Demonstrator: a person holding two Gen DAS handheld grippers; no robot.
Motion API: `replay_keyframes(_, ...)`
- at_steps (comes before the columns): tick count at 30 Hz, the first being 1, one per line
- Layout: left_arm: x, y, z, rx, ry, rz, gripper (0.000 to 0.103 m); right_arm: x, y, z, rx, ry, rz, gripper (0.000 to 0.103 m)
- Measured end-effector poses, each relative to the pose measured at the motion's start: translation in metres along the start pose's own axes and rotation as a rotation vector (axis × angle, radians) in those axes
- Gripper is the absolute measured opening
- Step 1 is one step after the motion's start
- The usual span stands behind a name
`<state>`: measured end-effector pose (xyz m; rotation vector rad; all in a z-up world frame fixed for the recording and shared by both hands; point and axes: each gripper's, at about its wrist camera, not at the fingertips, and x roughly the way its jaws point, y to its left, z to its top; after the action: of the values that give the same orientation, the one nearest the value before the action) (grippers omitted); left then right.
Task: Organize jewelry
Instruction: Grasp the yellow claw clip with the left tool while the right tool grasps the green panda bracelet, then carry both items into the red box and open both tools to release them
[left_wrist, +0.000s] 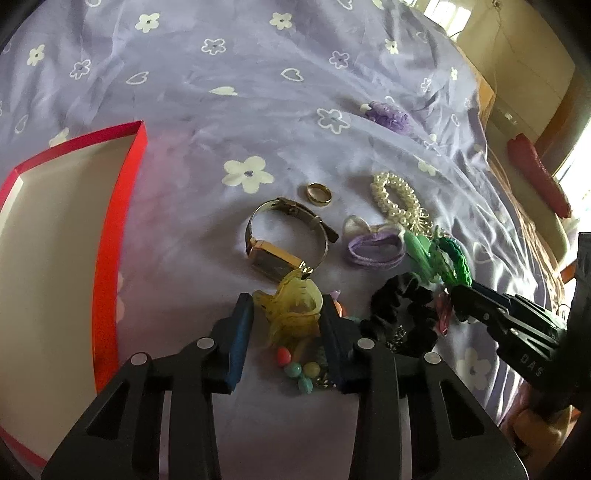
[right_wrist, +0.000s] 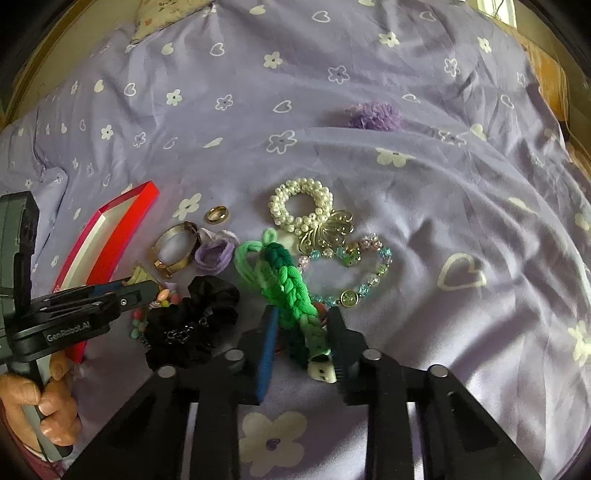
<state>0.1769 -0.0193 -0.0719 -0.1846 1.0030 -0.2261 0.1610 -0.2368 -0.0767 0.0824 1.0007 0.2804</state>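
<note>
Tongs on the left (left_wrist: 286, 325) have narrowed around a yellow hair claw (left_wrist: 293, 310), seemingly gripping it just right of the red-rimmed box (left_wrist: 118, 206); right tongs (right_wrist: 303, 332) pinch the green braided band (right_wrist: 291, 291). Lift each straight up, clear of neighbouring beads.

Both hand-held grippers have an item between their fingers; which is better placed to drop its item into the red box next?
Left. The red box lies right beside the left hand-held gripper, which grips the yellow clip.
</note>
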Motion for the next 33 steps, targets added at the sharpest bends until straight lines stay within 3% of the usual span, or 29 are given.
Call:
replay_keyframes(14, -0.052, 0.018, -0.011, -0.026, -0.083, -0.020, 0.034, -0.024, 0.038, 0.007, 0.006, -0.046, 0.136, 0.018)
replay_keyframes(33, -0.106, 0.138, -0.017, -0.149, -0.162, 0.134, 0.034, 0.019, 0.170, 0.028, -0.119, 0.005, 0.347, 0.018)
